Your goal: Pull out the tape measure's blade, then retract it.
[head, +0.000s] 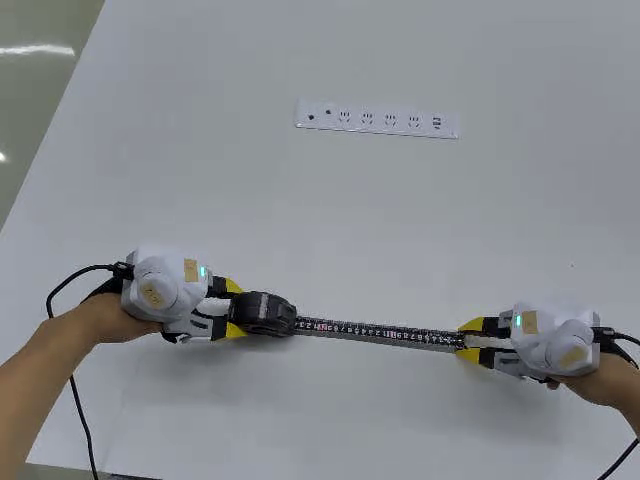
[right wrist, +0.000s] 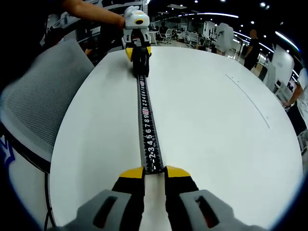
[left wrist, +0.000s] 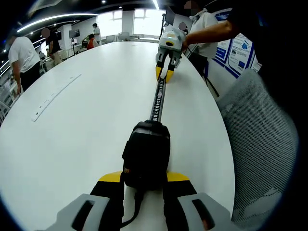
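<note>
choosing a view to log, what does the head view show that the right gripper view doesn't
Head view: sockets on the long white power strip, and the hand holding the right tongs. Right gripper view: a grey mesh chair back and legible numbers. Both: the black numbered tape blade stretched from the black tape measure case in the left tongs.

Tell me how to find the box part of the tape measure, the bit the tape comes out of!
Look at the big white table, along its near edge, where a long numbered blade stretches between two grippers. Follow the blade to the left gripper: the case sits between its yellow-tipped jaws. It is the chunky black lump, unlike the thin flat blade.
</note>
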The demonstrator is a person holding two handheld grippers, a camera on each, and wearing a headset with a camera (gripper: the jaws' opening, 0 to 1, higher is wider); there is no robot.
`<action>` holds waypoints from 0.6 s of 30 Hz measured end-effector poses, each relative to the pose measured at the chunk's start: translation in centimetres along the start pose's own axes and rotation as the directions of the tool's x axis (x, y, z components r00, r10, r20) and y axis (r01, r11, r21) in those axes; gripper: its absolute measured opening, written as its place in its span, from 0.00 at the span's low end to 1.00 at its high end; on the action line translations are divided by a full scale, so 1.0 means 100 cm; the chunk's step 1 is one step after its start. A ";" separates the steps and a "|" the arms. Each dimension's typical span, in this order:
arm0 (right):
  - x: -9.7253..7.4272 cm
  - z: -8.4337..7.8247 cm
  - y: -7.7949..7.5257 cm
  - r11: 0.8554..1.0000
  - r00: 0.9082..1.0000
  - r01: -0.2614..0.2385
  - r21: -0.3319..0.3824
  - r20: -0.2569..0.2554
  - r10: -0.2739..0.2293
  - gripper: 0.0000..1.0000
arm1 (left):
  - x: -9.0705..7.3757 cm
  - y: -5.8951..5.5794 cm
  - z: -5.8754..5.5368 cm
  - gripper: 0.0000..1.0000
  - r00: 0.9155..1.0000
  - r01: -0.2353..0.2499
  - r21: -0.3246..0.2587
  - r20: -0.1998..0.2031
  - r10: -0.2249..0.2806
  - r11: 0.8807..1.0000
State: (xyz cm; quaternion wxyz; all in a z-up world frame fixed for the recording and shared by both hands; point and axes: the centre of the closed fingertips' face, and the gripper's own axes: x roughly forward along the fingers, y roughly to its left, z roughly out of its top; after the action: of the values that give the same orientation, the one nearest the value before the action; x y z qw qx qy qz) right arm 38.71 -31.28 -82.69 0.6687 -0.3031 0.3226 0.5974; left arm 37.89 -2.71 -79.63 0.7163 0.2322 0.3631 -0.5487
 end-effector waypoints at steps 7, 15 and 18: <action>0.000 0.001 0.002 1.000 1.000 0.002 -0.001 -0.003 -0.002 0.20 | -0.005 0.005 -0.001 0.32 0.999 -0.033 -0.029 0.025 0.033 0.999; -0.010 -0.003 0.002 0.999 0.999 0.040 0.017 0.003 -0.040 0.27 | -0.020 0.004 -0.003 0.42 0.995 -0.078 -0.057 0.050 0.081 0.995; -0.014 -0.006 0.004 0.998 0.999 0.053 0.028 0.004 -0.053 0.29 | -0.024 -0.001 -0.007 0.44 0.995 -0.085 -0.068 0.049 0.088 0.994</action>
State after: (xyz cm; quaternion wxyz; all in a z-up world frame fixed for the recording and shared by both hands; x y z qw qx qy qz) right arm 38.15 -32.54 -81.95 0.6893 -0.3008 0.3213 0.5754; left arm 37.30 -0.76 -78.20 0.7558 0.2096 0.3521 -0.5108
